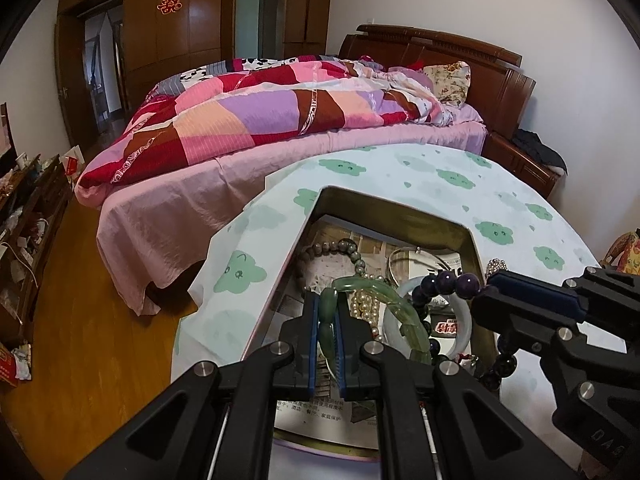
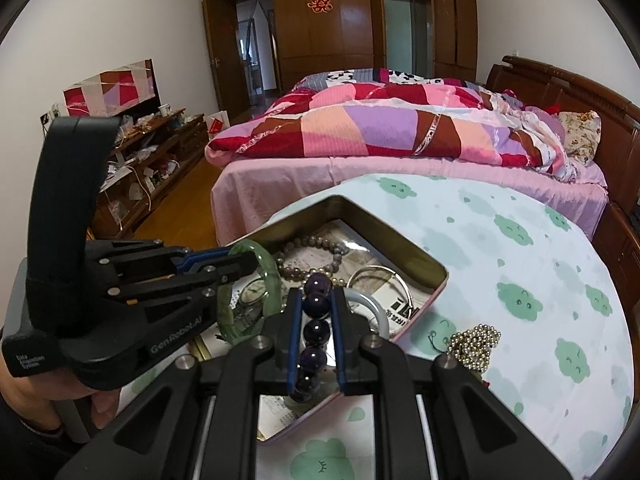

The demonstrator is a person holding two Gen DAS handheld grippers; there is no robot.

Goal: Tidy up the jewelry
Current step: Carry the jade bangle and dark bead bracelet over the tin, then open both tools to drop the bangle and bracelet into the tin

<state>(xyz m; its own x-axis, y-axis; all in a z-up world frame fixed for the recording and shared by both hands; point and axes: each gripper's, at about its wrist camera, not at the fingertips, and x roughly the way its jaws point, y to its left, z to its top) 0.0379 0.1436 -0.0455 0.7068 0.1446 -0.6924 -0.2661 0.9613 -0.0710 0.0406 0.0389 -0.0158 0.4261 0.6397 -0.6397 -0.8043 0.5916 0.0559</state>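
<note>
The left gripper point(image 1: 326, 312) had its jaws pinching the green jade bangle point(image 1: 376, 312) by its rim, the ring standing tilted above the open tin point(image 1: 472, 240); the right gripper point(image 2: 316, 316) had its jaws pressed on the purple bead bracelet point(image 2: 316, 304), a run of dark beads lying between the blue pads with one bead poking out past the tips; both grippers were over the near half of the tin, the left one entering the right wrist view from the left; inside the tin lay a grey-brown bead bracelet point(image 2: 320, 254) toward the far corner, a thin silver bangle point(image 2: 378, 278) to the right, a pale white bangle point(image 1: 456, 328), a strand of pearls point(image 1: 366, 308) and printed paper lining the bottom; a silver ball chain point(image 2: 474, 344) sat heaped on the worktop point(image 2: 520, 280) just right of the tin; the worktop wore a pale cloth with green cloud prints; beyond it stood a bed point(image 2: 400, 128) with a patchwork quilt.
</note>
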